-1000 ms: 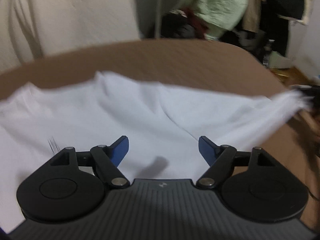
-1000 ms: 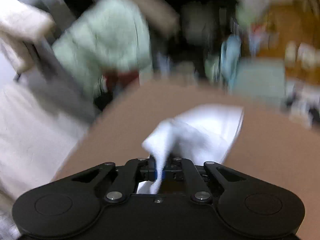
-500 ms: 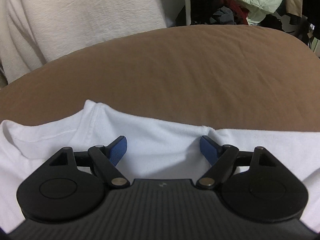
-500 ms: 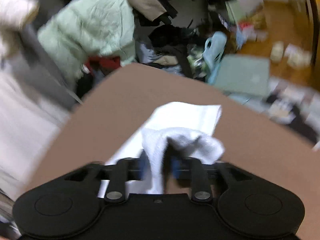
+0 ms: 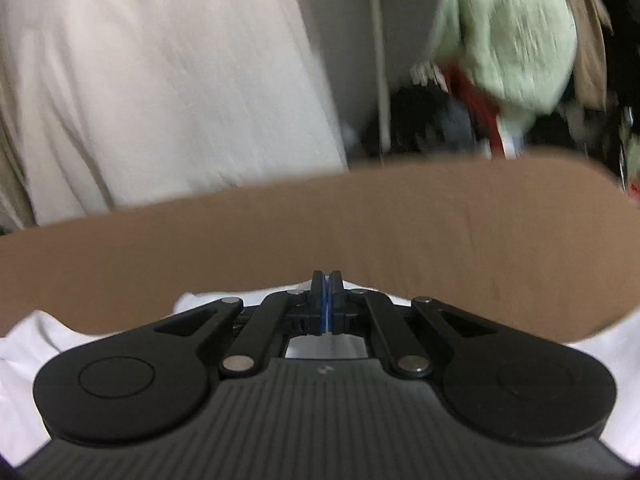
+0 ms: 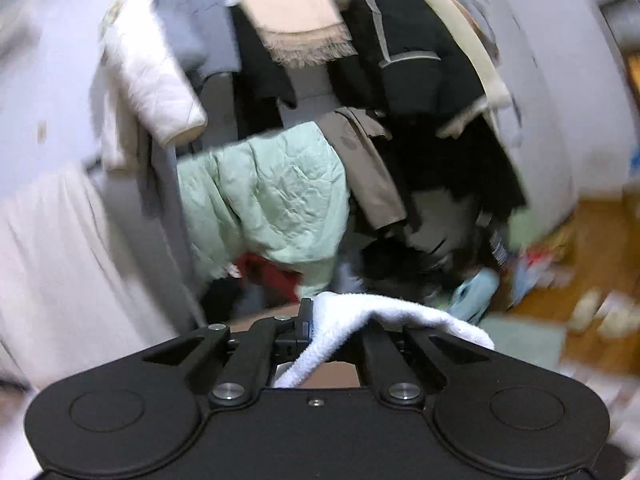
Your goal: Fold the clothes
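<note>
While both your grippers are pinched onto the cloth, the fold itself reads as barely begun; entries follow.

Garment: white garment [image 5: 36, 344], lying on the brown surface [image 5: 360, 232] at the near edge of the left wrist view, spreading out to either side under the tool; its far edge is pinched up between the pads.

Left gripper: left gripper [image 5: 327, 280], jaws together, a thin white line of fabric showing between the blue pads, so you hold the garment's edge there.

Right gripper: right gripper [image 6: 310, 312], jaws closed on a bunched white fold [image 6: 384, 312] that drapes over the right finger and hangs down through the linkage.

Done so far: two grips taken, one per hand. No finished crease or stacked layer shows in either view.

Left to do: by my reckoning, carry the held edges across, lay them flat, then smooth and repeat. Most of the task remains.

Left wrist view only: the brown surface in its breadth, the flat spread of the garment, a pale curtain [image 5: 160, 80] behind.

Right wrist view only: the lifted, bunched cloth and the rack of hanging clothes [image 6: 360, 60], with a pale green quilted jacket [image 6: 272, 200]. Hardly any of the surface shows here, so you cannot judge from it how the garment lies.

Both views: blurred at the edges.
</note>
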The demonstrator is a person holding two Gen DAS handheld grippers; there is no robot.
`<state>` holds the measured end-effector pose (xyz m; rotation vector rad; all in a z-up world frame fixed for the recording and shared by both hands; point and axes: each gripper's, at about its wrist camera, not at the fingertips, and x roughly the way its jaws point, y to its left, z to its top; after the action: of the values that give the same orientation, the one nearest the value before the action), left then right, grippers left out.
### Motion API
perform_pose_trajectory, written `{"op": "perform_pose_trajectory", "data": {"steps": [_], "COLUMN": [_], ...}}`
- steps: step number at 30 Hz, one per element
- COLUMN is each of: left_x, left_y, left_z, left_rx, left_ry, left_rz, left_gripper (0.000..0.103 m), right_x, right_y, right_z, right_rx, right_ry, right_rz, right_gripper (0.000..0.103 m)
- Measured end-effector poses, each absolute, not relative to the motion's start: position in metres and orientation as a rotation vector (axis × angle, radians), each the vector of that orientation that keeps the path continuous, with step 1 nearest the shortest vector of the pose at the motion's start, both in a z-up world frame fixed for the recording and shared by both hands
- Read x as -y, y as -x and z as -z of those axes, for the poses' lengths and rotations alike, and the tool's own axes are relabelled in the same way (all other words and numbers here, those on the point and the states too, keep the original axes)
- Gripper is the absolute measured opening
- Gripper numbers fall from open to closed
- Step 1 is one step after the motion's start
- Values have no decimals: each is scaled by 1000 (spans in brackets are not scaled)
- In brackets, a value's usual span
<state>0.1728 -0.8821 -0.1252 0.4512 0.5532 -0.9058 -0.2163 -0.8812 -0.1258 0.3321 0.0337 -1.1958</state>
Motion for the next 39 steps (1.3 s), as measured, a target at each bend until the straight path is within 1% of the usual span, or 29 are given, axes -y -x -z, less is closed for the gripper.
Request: {"op": "perform_pose_trajectory", "data": {"steps": [1,2,3,4,6,7,8,9,11,12,14,17,18,19,22,24,25,26,28,30,31,32,36,39], "left_x": [886,888,877,867,845,829,812,795,757,738,696,622,597,573,496,452,426,400,355,333,324,316,306,280], "left_y": [-176,-180,-180,-181,-182,-178,-174,-171,-168,-166,-165,-163,-163,-162,-163,-168,-172,-175,-186,-211,-225,-233,-249,-263], "left_z": [138,148,146,144,139,131,125,118,107,105,103,106,107,108,113,113,111,110,115,123,124,123,108,110], "left_rx": [-585,-610,-598,-585,-555,-515,-486,-468,-464,-476,-514,-587,-610,-630,-645,-624,-595,-564,-495,-591,-659,-684,-602,-625], "left_ry": [-481,-499,-445,-391,-284,-251,-230,-214,-208,-226,-272,-337,-357,-376,-434,-446,-434,-418,-339,-291,-265,-239,-300,-315], "left_rz": [882,863,882,900,934,946,939,931,930,917,853,709,659,611,504,413,367,321,204,115,138,161,45,-39], "left_gripper": [3,4,5,6,17,40,59,62,64,66,74,74,74,74,74,75,78,84,86,86,86,86,87,89], "right_x": [891,904,920,929,924,928,932,932,929,930,931,901,884,867,818,783,769,754,723,687,666,647,581,544], "right_y": [209,205,205,213,241,247,253,255,257,251,240,208,189,170,129,107,96,84,59,38,29,23,5,2], "right_z": [136,150,169,185,192,188,184,181,175,174,166,146,135,124,95,82,82,82,87,90,92,94,104,117], "right_rx": [-121,-249,-370,-413,-213,-194,-177,-172,-176,-196,-231,-308,-327,-343,-305,-270,-279,-293,-382,-465,-497,-527,-610,-655], "right_ry": [-342,-405,-512,-630,-803,-854,-899,-900,-879,-866,-845,-744,-673,-606,-556,-560,-564,-568,-563,-510,-461,-415,-324,-340], "right_rz": [1247,1313,1378,1418,1407,1390,1376,1374,1400,1429,1471,1465,1393,1317,1050,875,823,771,656,525,479,455,382,336], "right_gripper": [10,27,32,35,35,37,41,42,49,50,51,54,54,56,67,73,76,77,77,77,77,77,77,77]}}
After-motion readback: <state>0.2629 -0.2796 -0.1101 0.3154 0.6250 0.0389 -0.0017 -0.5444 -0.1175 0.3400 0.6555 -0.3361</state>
